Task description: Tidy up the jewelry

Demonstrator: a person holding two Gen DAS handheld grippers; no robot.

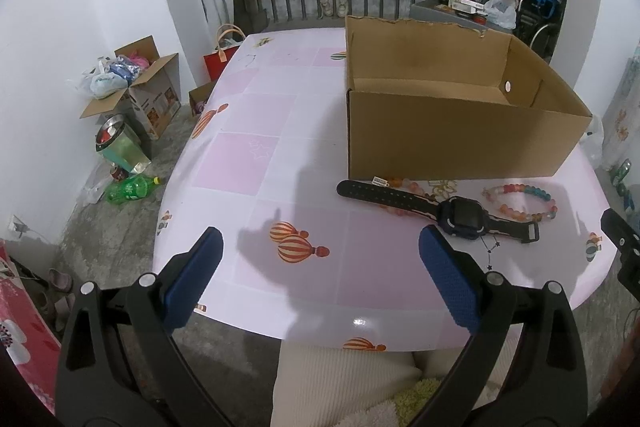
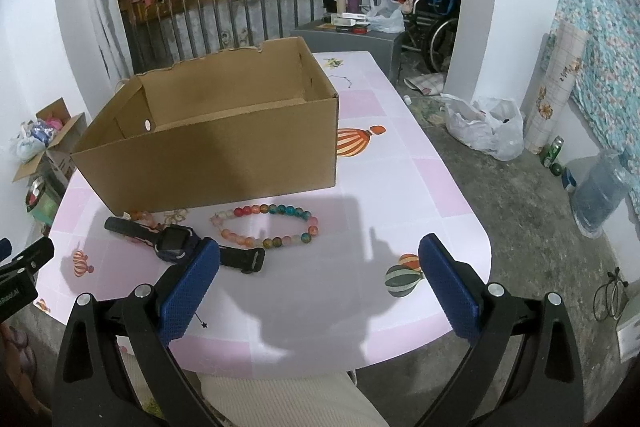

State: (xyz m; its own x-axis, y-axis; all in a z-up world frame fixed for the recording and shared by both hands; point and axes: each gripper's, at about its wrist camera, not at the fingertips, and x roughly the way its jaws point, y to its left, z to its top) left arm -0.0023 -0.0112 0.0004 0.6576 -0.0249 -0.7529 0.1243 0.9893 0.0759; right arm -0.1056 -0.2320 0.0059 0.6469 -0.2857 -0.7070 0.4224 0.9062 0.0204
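Observation:
An open cardboard box (image 1: 452,135) (image 2: 208,163) stands on the pink-checked table (image 1: 260,155) (image 2: 384,195). In front of it lie a dark blue smartwatch (image 1: 460,215) (image 2: 176,239), a multicoloured bead bracelet (image 1: 524,201) (image 2: 266,225), and a second pinkish bead bracelet (image 1: 404,187) (image 2: 142,217) partly under the watch strap. My left gripper (image 1: 320,247) hovers open over the table's near edge, left of the watch. My right gripper (image 2: 320,259) is open too, above the near edge, just in front of the multicoloured bracelet. Neither holds anything.
A small tag (image 1: 380,181) and a pale trinket (image 1: 442,187) lie by the box front. The floor on the left holds a carton of bags (image 1: 136,87), a bin (image 1: 120,147) and a green bottle (image 1: 132,189). Plastic bags (image 2: 484,127) and a water jug (image 2: 600,191) sit right. A person's lap (image 2: 288,399) is below.

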